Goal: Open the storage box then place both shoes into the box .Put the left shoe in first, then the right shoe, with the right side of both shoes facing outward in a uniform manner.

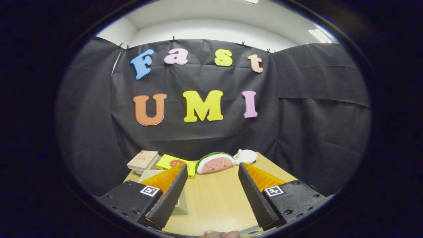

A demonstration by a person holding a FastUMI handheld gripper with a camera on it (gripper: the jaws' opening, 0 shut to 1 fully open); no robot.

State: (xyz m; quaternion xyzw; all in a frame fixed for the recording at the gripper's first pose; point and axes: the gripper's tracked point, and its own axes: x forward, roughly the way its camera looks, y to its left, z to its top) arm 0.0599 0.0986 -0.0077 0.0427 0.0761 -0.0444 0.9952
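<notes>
Black cloth point(314, 109) is hanging in creased panels as the booth's wall, pinned along its top edge. Above it a white wall point(211, 33) and ceiling are showing, a ceiling light point(319, 35) glowing. A pale wooden bench point(214, 198) is standing before the cloth.

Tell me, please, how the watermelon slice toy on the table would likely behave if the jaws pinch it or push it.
The watermelon slice toy looks like soft plush, so it probably squashes and feels light. It lies on its flat side on the table, so it should slide, not roll. The gripper stands open, jaws wide apart, with the toy beyond them.
</notes>
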